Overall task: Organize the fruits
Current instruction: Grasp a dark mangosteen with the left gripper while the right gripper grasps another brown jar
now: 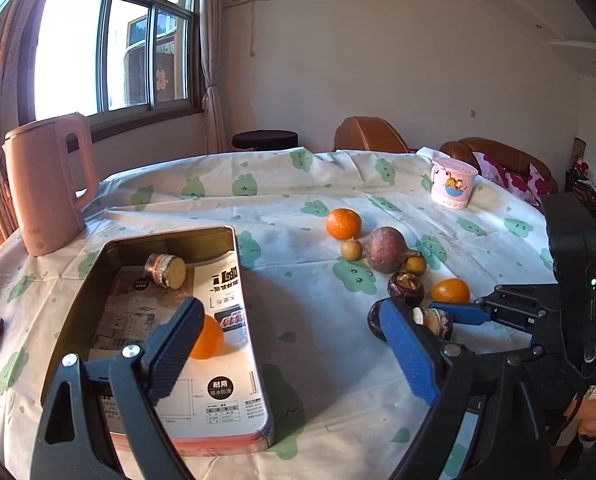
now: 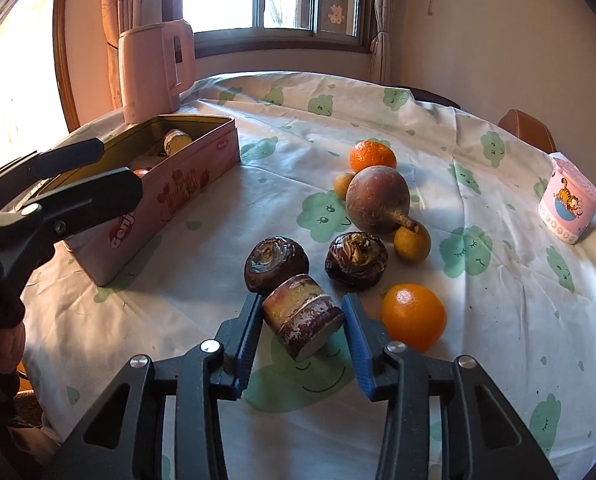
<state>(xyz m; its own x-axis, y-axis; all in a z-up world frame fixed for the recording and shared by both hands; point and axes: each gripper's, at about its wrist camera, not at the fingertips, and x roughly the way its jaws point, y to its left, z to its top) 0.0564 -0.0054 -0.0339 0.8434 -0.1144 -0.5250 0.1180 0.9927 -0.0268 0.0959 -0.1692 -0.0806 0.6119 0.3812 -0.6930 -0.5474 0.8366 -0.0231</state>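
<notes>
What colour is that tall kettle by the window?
Pale pink kettle, clearest in the left wrist view.

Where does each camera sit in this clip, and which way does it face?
Left wrist: on the left hand-held gripper, facing the window over the open tin; its jaws stand wide, empty; the right hand-held gripper enters at right.
Right wrist: on the right hand-held gripper, looking down at a sugarcane piece between its fingers; the left hand-held gripper shows at left.
Shared: tin, pink kettle, cartoon cup, loose fruit.
</notes>
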